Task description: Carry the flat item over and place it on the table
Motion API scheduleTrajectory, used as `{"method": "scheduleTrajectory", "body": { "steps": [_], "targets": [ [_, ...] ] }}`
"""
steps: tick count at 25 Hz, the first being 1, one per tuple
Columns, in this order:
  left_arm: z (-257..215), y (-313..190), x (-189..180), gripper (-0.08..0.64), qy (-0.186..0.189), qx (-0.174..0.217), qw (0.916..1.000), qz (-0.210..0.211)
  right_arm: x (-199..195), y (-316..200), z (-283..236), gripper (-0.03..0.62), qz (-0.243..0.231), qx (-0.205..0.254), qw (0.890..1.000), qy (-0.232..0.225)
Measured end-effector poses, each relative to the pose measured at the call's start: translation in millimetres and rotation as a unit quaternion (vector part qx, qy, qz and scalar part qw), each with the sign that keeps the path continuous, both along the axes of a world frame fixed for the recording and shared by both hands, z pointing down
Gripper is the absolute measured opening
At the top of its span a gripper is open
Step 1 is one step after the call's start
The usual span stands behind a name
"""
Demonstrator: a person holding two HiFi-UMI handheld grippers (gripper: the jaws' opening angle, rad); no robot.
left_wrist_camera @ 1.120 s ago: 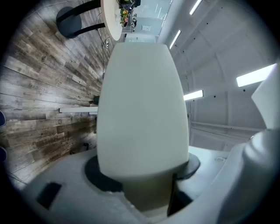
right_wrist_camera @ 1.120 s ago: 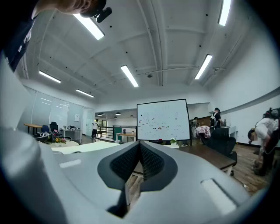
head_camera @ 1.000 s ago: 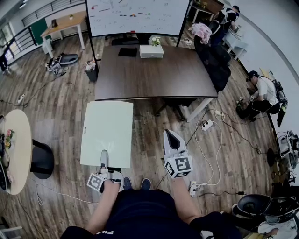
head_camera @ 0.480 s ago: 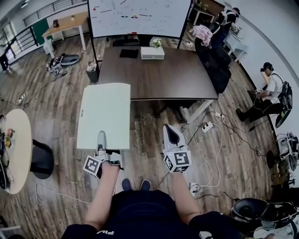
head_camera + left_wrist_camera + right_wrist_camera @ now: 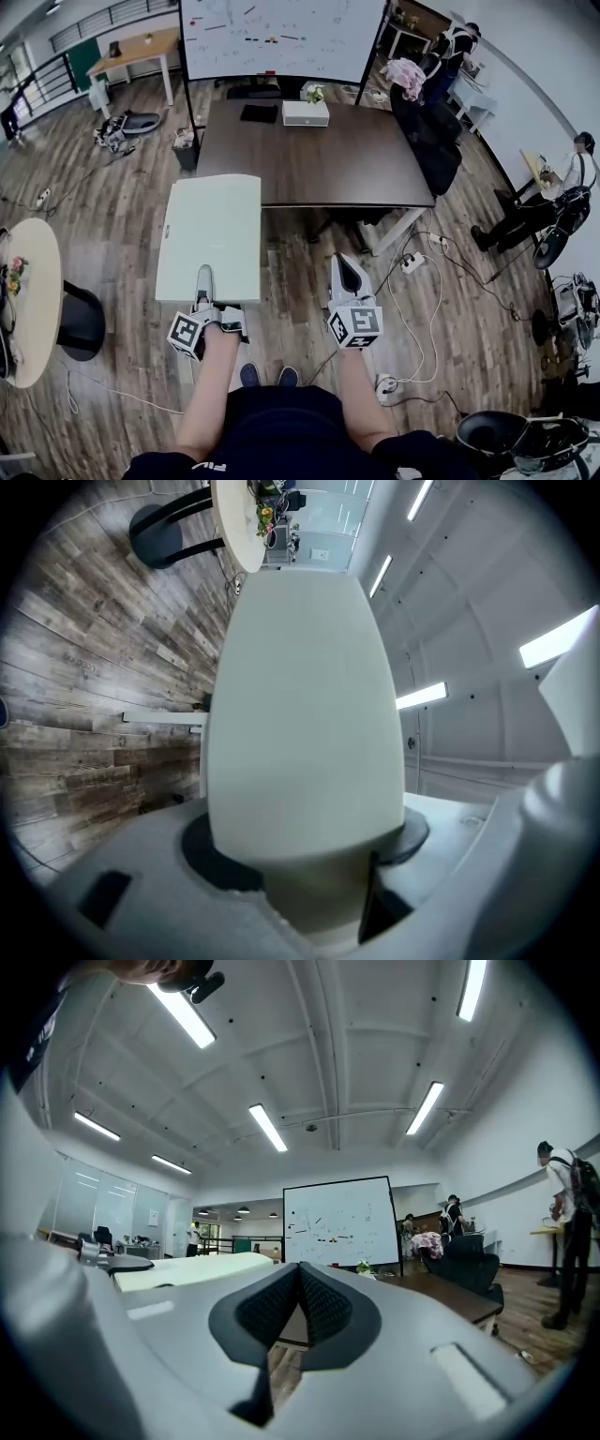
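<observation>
The flat item is a pale green board (image 5: 211,234), held level over the wooden floor. My left gripper (image 5: 202,281) is shut on its near edge. The board's far edge overlaps the near left corner of the dark brown table (image 5: 319,155) in the head view. In the left gripper view the board (image 5: 305,705) fills the middle and runs down between the jaws of my left gripper (image 5: 314,892). My right gripper (image 5: 345,272) hovers to the board's right, shut and holding nothing. In the right gripper view the pads of my right gripper (image 5: 300,1302) meet, with the board (image 5: 187,1269) to the left and the table (image 5: 450,1293) ahead.
A white box (image 5: 306,112) and a black flat item (image 5: 258,113) lie at the table's far end, before a whiteboard (image 5: 277,37). Black chairs (image 5: 427,122) line its right side. Cables and a power strip (image 5: 412,262) lie on the floor. A round table (image 5: 28,300) stands at left.
The left gripper has carried the board forward and a little higher, so its far edge now overlaps the table's corner. The right gripper has stayed about where it was.
</observation>
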State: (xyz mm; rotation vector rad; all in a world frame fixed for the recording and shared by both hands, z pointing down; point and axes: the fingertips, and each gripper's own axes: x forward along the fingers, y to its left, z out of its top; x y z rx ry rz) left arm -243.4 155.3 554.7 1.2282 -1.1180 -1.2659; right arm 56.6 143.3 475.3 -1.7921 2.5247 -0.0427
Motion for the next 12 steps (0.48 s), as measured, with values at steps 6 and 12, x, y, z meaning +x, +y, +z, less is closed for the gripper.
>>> {"method": "scheduleTrajectory", "body": {
  "steps": [6,12],
  "targets": [
    [-2,6,9,0.265,-0.002,0.009,1.0,0.002,7,3,-4,0.008,-0.004,0.006,1.0,-0.004],
    [-21,5,32,0.267,-0.006,0.04,0.9991,0.006,21,3,-8,0.008,-0.01,0.009,1.0,-0.009]
  ]
}}
